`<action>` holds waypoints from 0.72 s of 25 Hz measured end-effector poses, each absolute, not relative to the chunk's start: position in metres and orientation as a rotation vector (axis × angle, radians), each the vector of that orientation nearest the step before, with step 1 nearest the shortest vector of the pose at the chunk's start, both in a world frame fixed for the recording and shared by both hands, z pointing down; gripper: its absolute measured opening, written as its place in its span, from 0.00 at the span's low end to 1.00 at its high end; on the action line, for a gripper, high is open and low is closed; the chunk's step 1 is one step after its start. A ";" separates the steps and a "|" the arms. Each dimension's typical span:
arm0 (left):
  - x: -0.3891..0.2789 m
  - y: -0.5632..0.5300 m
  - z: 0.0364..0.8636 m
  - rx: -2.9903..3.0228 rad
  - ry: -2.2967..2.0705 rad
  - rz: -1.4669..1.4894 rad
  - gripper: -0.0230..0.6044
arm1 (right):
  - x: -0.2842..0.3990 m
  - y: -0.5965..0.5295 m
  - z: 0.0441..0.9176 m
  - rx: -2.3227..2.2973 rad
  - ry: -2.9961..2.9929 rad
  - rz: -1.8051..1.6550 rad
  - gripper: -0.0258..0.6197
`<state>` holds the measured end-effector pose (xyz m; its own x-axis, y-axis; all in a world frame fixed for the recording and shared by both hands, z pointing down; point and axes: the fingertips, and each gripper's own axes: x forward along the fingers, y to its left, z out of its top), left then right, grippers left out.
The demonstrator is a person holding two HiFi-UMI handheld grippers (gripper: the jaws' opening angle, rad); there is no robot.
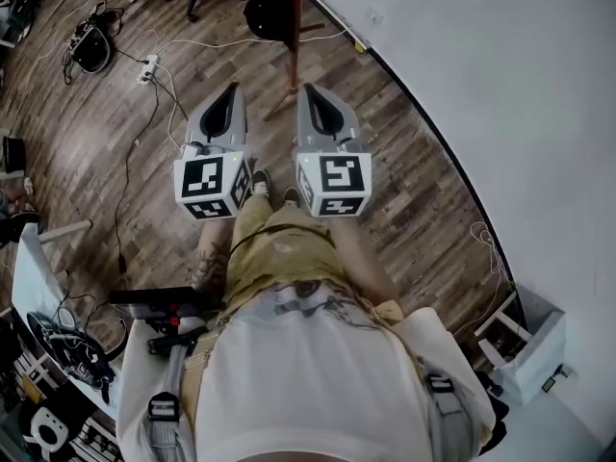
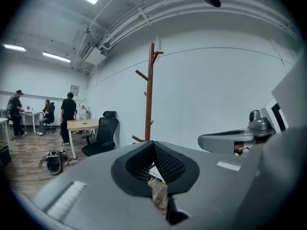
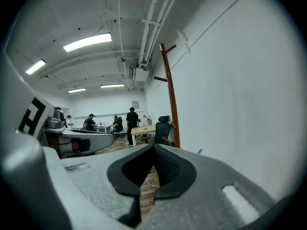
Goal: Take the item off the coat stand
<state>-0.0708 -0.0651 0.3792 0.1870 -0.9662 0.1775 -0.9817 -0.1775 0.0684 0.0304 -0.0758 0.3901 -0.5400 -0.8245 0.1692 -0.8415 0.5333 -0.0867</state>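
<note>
A tall brown wooden coat stand (image 2: 150,95) with short angled pegs rises close to the white wall, ahead of both grippers. It also shows as a thin pole (image 1: 295,27) in the head view and as the stand (image 3: 171,99) in the right gripper view. Its pegs look bare in both gripper views. A dark round shape (image 1: 268,12) sits beside the pole in the head view; I cannot tell what it is. My left gripper (image 1: 229,89) and right gripper (image 1: 310,89) are held side by side, pointing at the stand, some way short of it. Both are shut with nothing between the jaws.
A white wall (image 1: 500,85) runs along the right. Cables and a power strip (image 1: 147,67) lie on the wood floor, with a dark helmet-like object (image 1: 91,46) at the left. A black office chair (image 2: 101,135), a desk (image 2: 82,124) and several people stand further back.
</note>
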 end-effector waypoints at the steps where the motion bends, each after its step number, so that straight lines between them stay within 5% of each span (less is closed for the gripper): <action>1: -0.071 -0.071 0.383 2.280 -1.894 0.145 0.04 | 0.031 -0.080 0.395 1.439 -2.647 0.250 0.04; 18: -0.074 -0.195 0.386 2.395 -1.730 0.147 0.04 | 0.035 -0.186 0.387 1.633 -2.519 0.197 0.04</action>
<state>-0.0736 -0.1947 0.3863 0.3170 -0.9299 0.1867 -0.9480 -0.3051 0.0902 0.0352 -0.1863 0.3871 -0.4045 -0.8962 0.1820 -0.9136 0.4049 -0.0369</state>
